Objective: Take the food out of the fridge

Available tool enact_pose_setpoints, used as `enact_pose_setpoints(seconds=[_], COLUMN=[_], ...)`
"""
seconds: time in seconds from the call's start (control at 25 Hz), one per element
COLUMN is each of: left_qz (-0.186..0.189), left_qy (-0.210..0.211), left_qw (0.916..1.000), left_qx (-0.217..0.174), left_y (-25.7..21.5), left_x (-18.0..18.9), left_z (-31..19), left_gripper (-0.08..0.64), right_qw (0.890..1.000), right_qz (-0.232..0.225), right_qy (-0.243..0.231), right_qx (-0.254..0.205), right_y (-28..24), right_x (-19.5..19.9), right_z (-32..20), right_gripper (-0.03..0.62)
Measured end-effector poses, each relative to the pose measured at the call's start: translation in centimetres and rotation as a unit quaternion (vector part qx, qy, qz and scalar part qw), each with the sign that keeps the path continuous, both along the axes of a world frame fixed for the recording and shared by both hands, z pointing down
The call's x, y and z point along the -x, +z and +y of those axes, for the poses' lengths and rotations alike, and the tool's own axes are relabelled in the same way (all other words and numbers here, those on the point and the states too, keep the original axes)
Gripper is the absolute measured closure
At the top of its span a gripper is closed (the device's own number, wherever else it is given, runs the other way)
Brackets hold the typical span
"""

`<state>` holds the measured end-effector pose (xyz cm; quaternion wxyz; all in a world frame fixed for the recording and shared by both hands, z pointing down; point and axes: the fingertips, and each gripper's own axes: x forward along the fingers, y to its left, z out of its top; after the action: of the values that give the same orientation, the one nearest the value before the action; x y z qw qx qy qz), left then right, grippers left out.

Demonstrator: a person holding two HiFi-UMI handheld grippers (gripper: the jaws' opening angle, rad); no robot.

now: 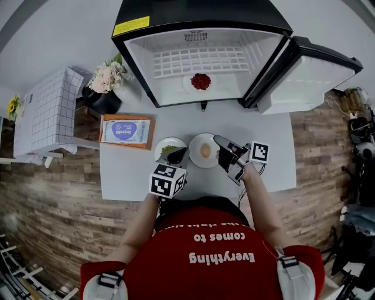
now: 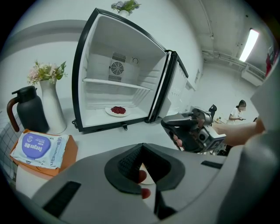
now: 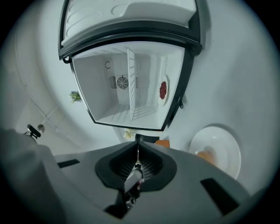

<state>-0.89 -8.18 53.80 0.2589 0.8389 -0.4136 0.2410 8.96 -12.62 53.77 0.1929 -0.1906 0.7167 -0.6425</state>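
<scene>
While the mini fridge (image 1: pixel 176 17) stands at the back of the bench (image 1: pixel 129 176) with its door (image 1: pixel 304 76) swung wide, a small plate of red food (image 1: pixel 200 82) lies on its floor, under the wire shelf (image 1: pixel 196 58). Two more white plates show side by side in front of it, nearly touching. The plate with green food (image 1: pixel 163 145) is on the left and the plate with an orange-brown morsel (image 1: pixel 197 158) on the right.

The left tongs (image 1: pixel 177 156) reach onto the right edge of the plate with green food. Their pads stand only a sliver apart, and the white rim shows in that gap, so they look clamped on it. The right tongs (image 1: pixel 218 140) hang just right of the other plate, clear of it and rolled on their side. They are pressed fully together with nothing between.

Left of the fridge stand a vase of flowers (image 1: pixel 111 76) and a dark jug (image 1: pixel 102 102). A blue packet (image 1: pixel 126 130) lies on an orange tray (image 1: pixel 104 136) nearby.
</scene>
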Motion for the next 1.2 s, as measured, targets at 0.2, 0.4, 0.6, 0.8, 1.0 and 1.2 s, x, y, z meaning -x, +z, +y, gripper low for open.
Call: enact_pose_setpoints(seconds=[0.2, 0.4, 0.6, 0.8, 1.0, 1.2], left_qz=[0.005, 0.009, 0.012, 0.015, 0.022, 0.024], left_qy=[0.0, -0.002, -0.005, -0.008, -0.009, -0.006], left_qw=[1.0, 0.9999, 0.9996, 0.9995, 0.9994, 0.9992], left_qx=[0.001, 0.011, 0.023, 0.027, 0.026, 0.031], left_y=[0.1, 0.6, 1.4, 2.0, 2.0, 2.3], left_x=[-0.4, -0.4, -0.1, -0.1, -0.5, -0.7], left_z=[-1.9, -2.9, -3.9, -5.2, -6.2, -6.4], left_gripper=[0.554, 0.553, 0.554, 0.553, 0.554, 0.553], right_qw=[0.999, 0.995, 0.987, 0.974, 0.941, 0.916], right_qz=[0.048, 0.094, 0.149, 0.216, 0.329, 0.391], right_qy=[-0.005, 0.015, 0.043, 0.06, 0.074, 0.076], right_qx=[-0.007, 0.025, 0.046, 0.037, 0.036, 0.051], right_y=[0.4, 3.1, 5.1, 5.9, 7.1, 8.1], right_x=[-0.6, -1.7, -2.8, -3.2, -3.4, -3.5], right_z=[-4.7, -8.7, -13.9, -19.1, -22.5, -23.9], right_gripper=[0.575, 0.572, 0.446, 0.442, 0.442, 0.442])
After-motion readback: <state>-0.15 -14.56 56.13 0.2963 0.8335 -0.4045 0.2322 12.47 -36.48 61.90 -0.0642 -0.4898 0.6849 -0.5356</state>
